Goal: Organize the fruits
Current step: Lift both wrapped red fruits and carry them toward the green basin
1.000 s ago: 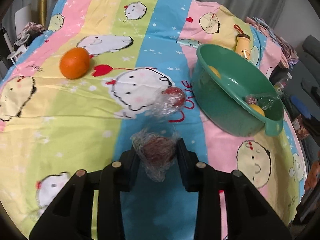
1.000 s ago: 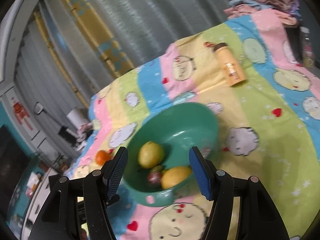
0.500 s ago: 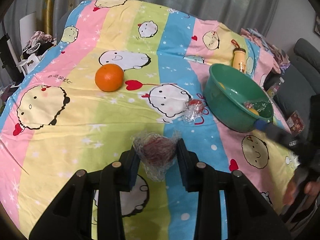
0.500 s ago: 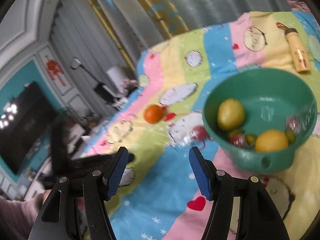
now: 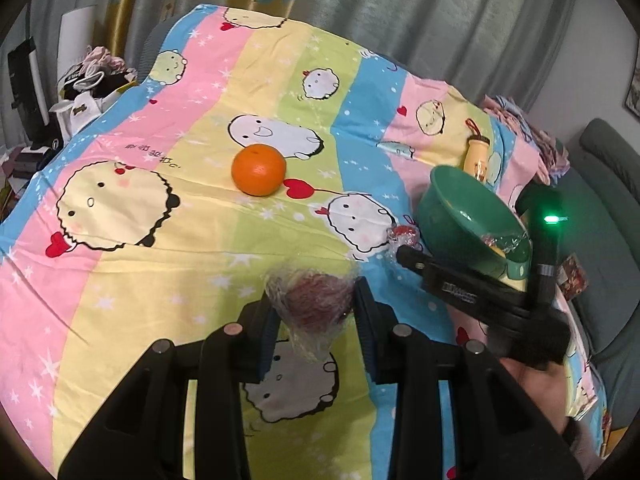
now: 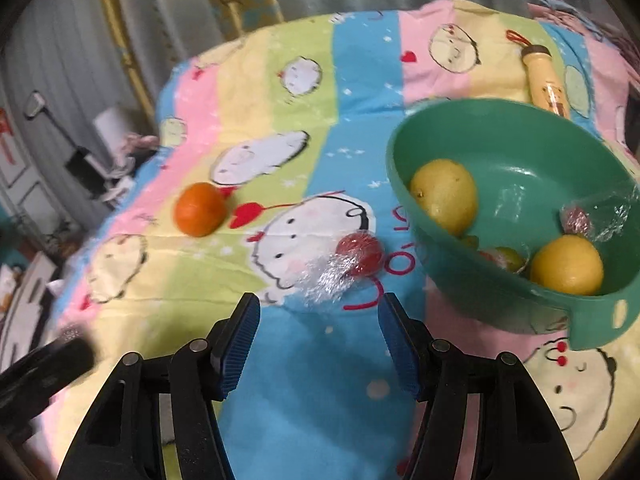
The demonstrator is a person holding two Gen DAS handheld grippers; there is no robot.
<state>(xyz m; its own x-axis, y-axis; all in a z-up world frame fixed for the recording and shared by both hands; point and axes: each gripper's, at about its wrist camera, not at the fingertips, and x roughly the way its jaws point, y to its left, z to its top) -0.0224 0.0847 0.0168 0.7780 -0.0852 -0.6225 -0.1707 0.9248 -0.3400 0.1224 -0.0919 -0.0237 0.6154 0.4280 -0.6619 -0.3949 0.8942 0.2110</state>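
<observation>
My left gripper (image 5: 315, 304) is shut on a dark red fruit wrapped in clear film (image 5: 314, 302), held above the bedspread. My right gripper (image 6: 318, 314) is open and empty, just short of a red film-wrapped fruit (image 6: 358, 254) lying on the bedspread; the same fruit shows in the left wrist view (image 5: 404, 236). A green bowl (image 6: 404, 184) to the right holds two yellow fruits (image 6: 444, 194), a wrapped fruit (image 6: 578, 218) and small green ones. An orange (image 5: 259, 169) lies further left, also in the right wrist view (image 6: 200, 210).
A yellow bottle (image 6: 546, 82) lies beyond the bowl (image 5: 440, 208). The striped cartoon bedspread (image 5: 160, 260) drops off at its left and far edges. Clutter (image 5: 84, 84) stands at the far left, a grey sofa (image 5: 608, 184) at the right, curtains behind.
My right gripper has swung left and down, from over the bowl to just before the red wrapped fruit. My left gripper, still holding its fruit, has drawn back and up.
</observation>
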